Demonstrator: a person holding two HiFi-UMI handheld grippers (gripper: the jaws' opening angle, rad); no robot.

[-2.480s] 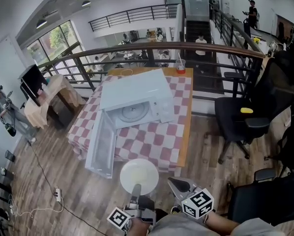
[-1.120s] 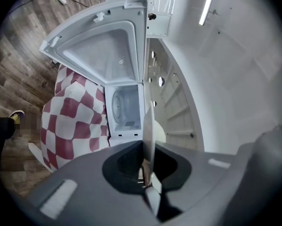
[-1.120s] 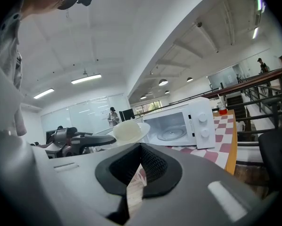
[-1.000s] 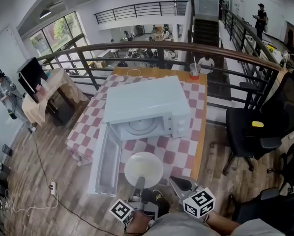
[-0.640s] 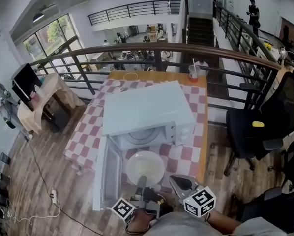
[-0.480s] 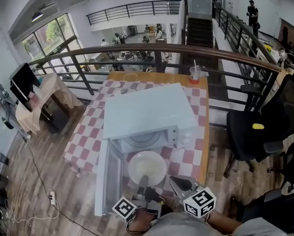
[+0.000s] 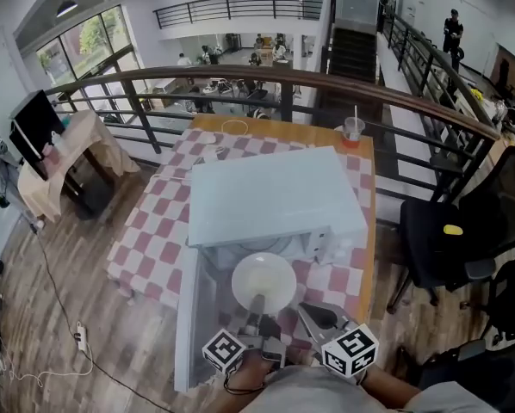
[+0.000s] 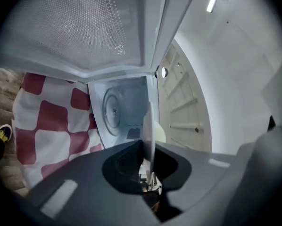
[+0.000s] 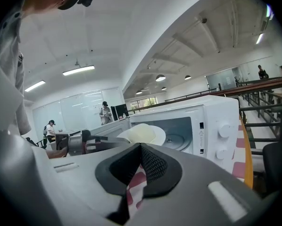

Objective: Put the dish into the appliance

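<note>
A white dish point(image 7: 263, 282) is held by its near rim in my left gripper point(image 7: 257, 305), which is shut on it. The dish hovers level just in front of the white microwave's point(image 7: 275, 196) open mouth, beside its door point(image 7: 193, 317) swung out to the left. In the left gripper view the dish point(image 8: 150, 121) shows edge-on between the pads of the left gripper point(image 8: 149, 147), with the glass turntable point(image 8: 113, 111) ahead. My right gripper point(image 7: 316, 318) hangs to the right of the dish, shut and empty. The right gripper view shows that gripper point(image 9: 141, 147), the dish point(image 9: 143, 133) and the microwave point(image 9: 202, 126).
The microwave stands on a table with a red-checked cloth point(image 7: 154, 222). A drink cup point(image 7: 354, 132) sits at the table's far right corner. A railing point(image 7: 240, 76) runs behind the table and a black office chair point(image 7: 447, 239) stands to the right.
The dish, carried by my left gripper, has moved forward from the table's near edge to the microwave's open mouth. The right gripper has followed alongside, still empty.
</note>
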